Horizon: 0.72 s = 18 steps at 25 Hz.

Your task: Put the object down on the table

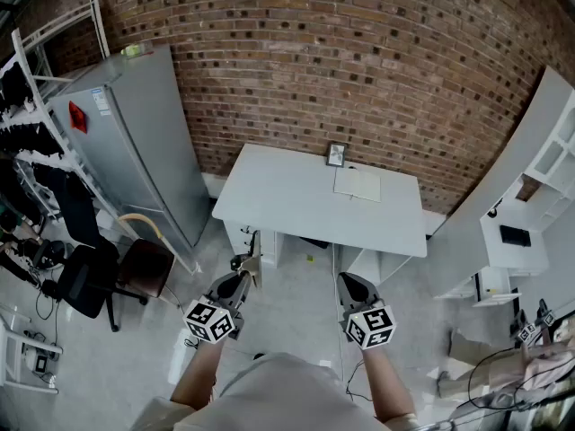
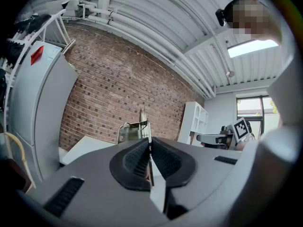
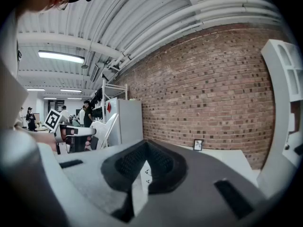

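Metal, thin and spring-loaded, the clip (image 1: pixel 255 257) stands upright just below centre frame. Its lower edge is pinched between the closed jaws of the left gripper (image 1: pixel 243 275), well short of the white table (image 1: pixel 296 206) above it. The right gripper (image 1: pixel 349 287) is closed on nothing. With so narrow a hold, the clip could swivel or slip out before it reaches the table, or topple on release.
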Each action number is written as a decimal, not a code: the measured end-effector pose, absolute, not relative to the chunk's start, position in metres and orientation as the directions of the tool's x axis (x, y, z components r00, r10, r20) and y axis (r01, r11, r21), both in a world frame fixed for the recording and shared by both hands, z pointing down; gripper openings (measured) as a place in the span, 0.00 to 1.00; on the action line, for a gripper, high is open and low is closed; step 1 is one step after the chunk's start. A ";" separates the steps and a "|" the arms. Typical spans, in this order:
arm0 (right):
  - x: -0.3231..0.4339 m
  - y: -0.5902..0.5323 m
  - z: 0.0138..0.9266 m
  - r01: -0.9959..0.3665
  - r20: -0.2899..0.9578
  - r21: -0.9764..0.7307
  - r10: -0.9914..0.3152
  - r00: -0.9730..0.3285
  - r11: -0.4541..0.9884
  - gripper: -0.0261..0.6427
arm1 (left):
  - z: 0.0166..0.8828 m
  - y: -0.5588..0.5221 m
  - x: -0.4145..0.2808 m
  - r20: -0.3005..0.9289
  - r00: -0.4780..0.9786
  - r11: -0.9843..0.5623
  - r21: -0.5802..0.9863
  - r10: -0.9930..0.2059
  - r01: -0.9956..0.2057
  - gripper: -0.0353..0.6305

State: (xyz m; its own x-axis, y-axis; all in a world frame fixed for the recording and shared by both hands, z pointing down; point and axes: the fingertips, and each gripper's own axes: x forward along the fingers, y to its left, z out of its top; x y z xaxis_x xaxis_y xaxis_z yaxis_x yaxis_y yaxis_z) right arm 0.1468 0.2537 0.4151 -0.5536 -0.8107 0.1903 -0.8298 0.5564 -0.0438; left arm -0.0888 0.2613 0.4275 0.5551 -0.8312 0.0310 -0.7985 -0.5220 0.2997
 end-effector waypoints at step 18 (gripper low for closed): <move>0.135 0.243 0.421 -0.836 0.183 -0.074 -0.816 -0.548 0.544 0.04 | 0.430 0.251 -0.097 0.030 0.567 -0.534 0.301 -0.823 -0.790 0.05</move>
State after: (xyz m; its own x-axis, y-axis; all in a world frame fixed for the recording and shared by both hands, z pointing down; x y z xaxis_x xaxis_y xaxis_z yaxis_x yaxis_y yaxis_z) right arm 0.1353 0.2431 0.4207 -0.5475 -0.8165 0.1834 -0.8359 0.5439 -0.0739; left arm -0.0967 0.2515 0.4300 0.5672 -0.8230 0.0303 -0.7903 -0.5336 0.3010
